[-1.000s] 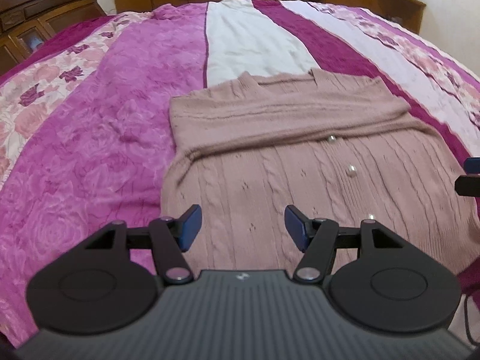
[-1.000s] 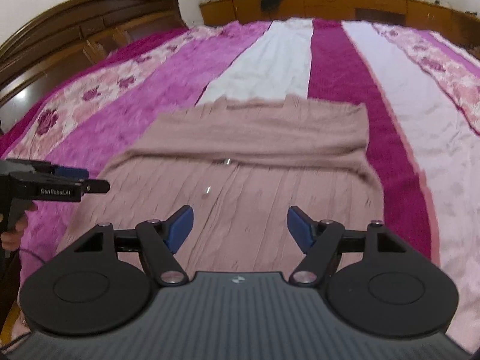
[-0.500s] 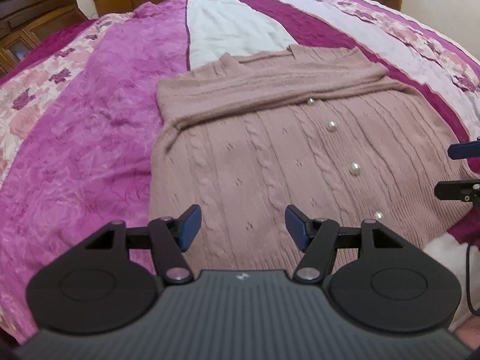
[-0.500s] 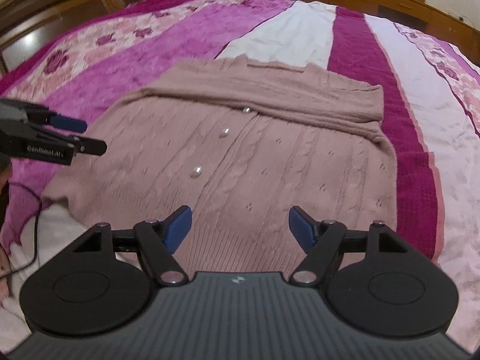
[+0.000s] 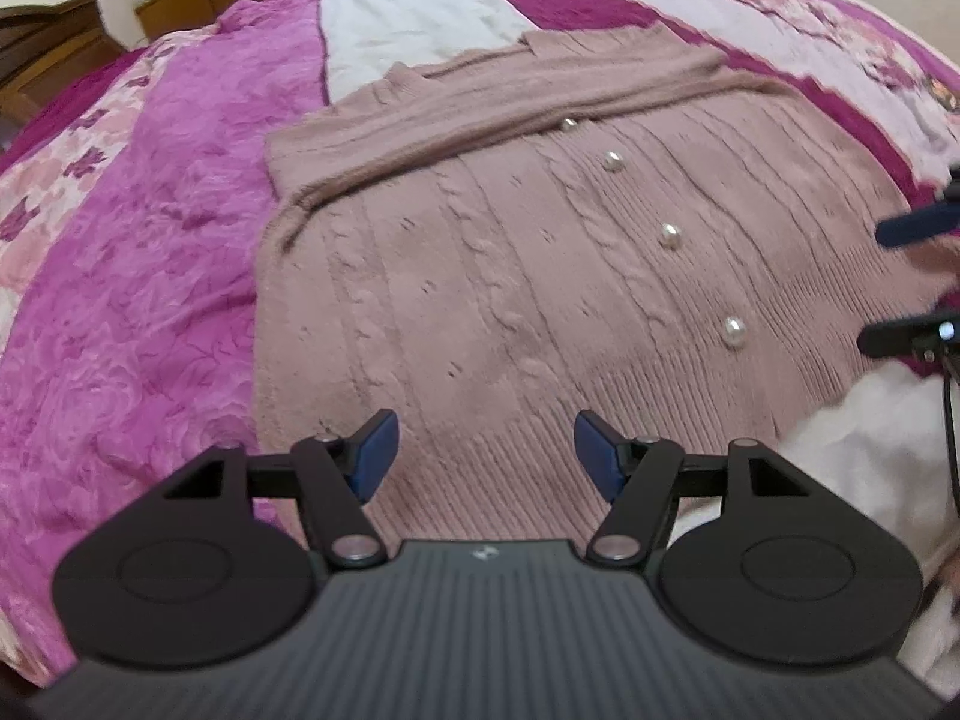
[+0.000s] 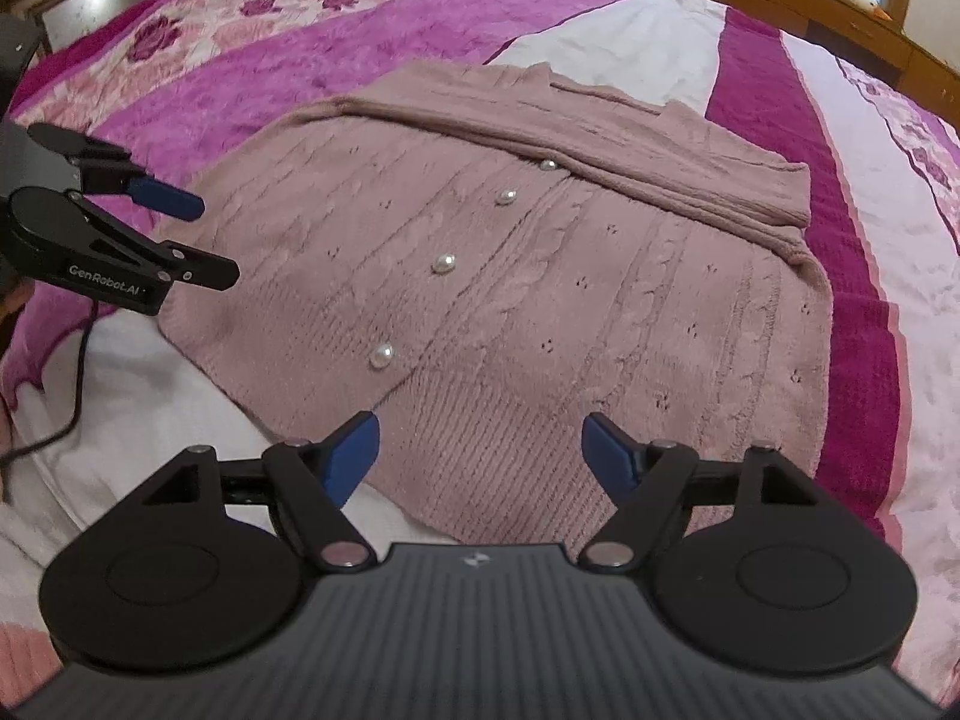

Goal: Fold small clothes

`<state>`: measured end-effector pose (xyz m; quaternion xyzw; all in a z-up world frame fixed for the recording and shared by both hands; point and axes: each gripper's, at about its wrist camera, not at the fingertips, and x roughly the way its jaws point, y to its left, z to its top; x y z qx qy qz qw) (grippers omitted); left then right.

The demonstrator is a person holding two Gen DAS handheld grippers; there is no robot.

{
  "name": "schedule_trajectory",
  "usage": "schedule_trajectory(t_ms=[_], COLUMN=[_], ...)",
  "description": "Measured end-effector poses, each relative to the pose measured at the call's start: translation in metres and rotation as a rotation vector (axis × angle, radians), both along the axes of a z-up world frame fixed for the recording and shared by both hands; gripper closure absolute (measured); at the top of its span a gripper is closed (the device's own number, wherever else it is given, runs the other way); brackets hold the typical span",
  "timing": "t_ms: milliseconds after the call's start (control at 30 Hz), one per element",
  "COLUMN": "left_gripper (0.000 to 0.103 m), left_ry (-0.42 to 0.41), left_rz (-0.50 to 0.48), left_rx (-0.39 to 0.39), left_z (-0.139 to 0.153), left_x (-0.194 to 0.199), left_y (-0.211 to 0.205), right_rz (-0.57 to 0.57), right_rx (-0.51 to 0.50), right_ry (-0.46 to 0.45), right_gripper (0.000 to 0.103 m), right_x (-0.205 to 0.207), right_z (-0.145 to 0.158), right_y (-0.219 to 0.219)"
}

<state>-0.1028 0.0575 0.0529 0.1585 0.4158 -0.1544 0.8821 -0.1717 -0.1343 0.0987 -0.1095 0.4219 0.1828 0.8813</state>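
The cardigan, a dusty pink cable knit with a row of pearl buttons, lay flat on a bedspread striped in magenta, white and floral pink. Its sleeves were folded across the far part of the chest, and its ribbed hem lay nearest the two tools, partly over a white patch at the bed's near edge.

The left gripper hung above the left half of the hem with its jaws spread wide. Knit showed in the gap between the blue pads, but the pads pressed on nothing, so the garment lay beneath and beyond them rather than in their hold. From the right wrist view this same tool appeared at the left edge, near the cardigan's near left corner.

The right gripper hung above the right half of the hem, jaws likewise spread and having just been opening a little further, with only knit showing in the gap beneath and nothing pinched. In the left wrist view its fingertips reached in from the right edge, beside the cardigan's right border.

A wooden headboard stood at the far left.
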Motion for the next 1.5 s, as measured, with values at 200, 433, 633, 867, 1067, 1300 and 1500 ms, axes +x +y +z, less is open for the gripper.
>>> schedule_trajectory(t_ms=[200,433,633,867,1067,1300,1500], left_gripper=[0.036,0.036,0.035,0.031,0.030,0.030,0.028], left_ry=[0.027,0.096,0.100,0.060,-0.012,-0.076,-0.083], left_rz=[-0.083,-0.173,-0.231,-0.253,-0.194,-0.120,-0.119], left_rx=[0.031,0.083,0.150,0.207,0.204,0.186,0.223], left_z=[-0.007,-0.027,-0.039,-0.049,-0.046,-0.041,-0.052], left_x=[-0.011,-0.015,-0.018,-0.019,-0.012,-0.001,0.003], left_y=[-0.010,-0.025,-0.038,-0.050,-0.050,-0.045,-0.051], right_rz=[0.057,0.126,0.120,0.074,-0.018,0.059,0.013], right_rx=[-0.073,-0.181,-0.271,-0.314,-0.325,-0.336,-0.334], right_ry=[0.014,0.066,0.068,-0.012,-0.134,-0.068,-0.091], right_gripper=[0.021,0.020,0.020,0.020,0.020,0.020,0.023], right_x=[-0.008,-0.009,0.001,0.011,0.015,0.012,0.018], right_z=[-0.010,-0.032,-0.051,-0.061,-0.049,-0.057,-0.059], right_y=[0.009,0.022,0.026,0.021,0.013,0.017,0.018])
